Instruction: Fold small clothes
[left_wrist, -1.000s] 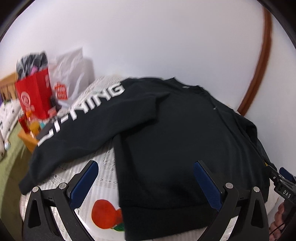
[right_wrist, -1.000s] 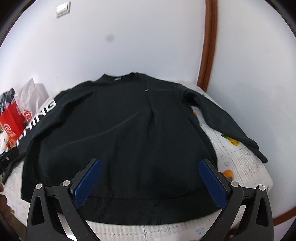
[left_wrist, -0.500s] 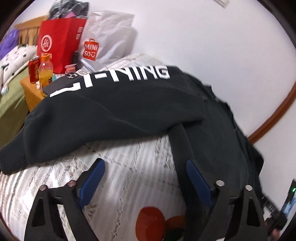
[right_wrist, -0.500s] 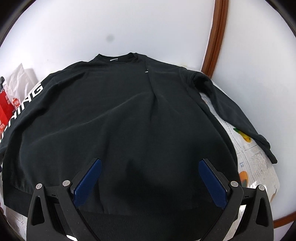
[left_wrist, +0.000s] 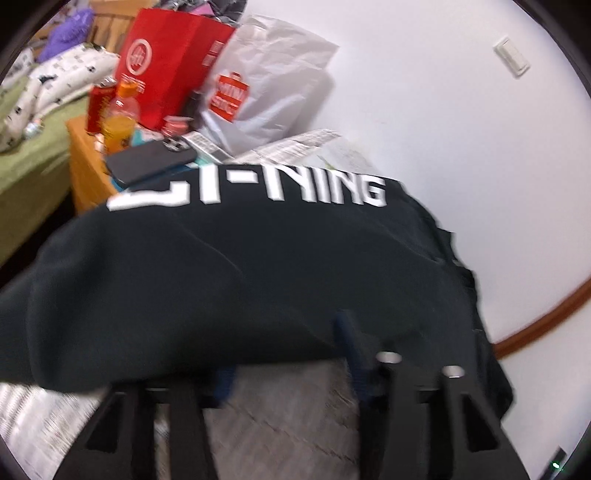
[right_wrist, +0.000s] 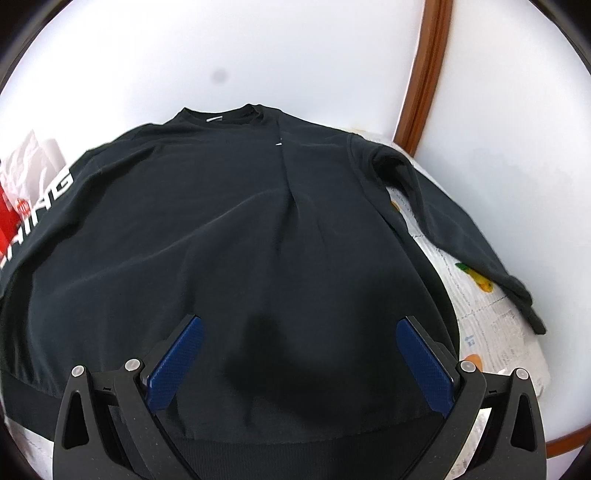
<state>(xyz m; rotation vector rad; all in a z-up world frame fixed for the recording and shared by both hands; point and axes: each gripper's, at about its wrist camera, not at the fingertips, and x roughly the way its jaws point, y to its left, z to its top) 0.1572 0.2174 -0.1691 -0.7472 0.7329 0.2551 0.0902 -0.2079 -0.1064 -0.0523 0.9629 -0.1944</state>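
Note:
A black long-sleeved sweatshirt (right_wrist: 258, 240) lies flat, front up, on a white patterned tablecloth (right_wrist: 491, 325), collar towards the wall. Its left sleeve (left_wrist: 207, 266) carries white "LI-NING" lettering and lies spread out in the left wrist view. My left gripper (left_wrist: 284, 350) is open, low at the sleeve's near edge; the cloth hides its left fingertip. My right gripper (right_wrist: 299, 343) is wide open and empty, hovering over the lower body of the sweatshirt near the hem. The right sleeve (right_wrist: 461, 229) trails off to the right.
A red paper bag (left_wrist: 166, 62), a white shopping bag (left_wrist: 258, 88), a dark phone (left_wrist: 151, 162), an orange drink bottle (left_wrist: 120, 118) and a red can (left_wrist: 98, 107) crowd a wooden stand at the left. A bed with green cover (left_wrist: 26, 177) lies beyond. White wall behind.
My left gripper has swung left and forward, down to the lettered sleeve, and its jaws have narrowed somewhat. My right gripper has moved forward and lower over the sweatshirt body.

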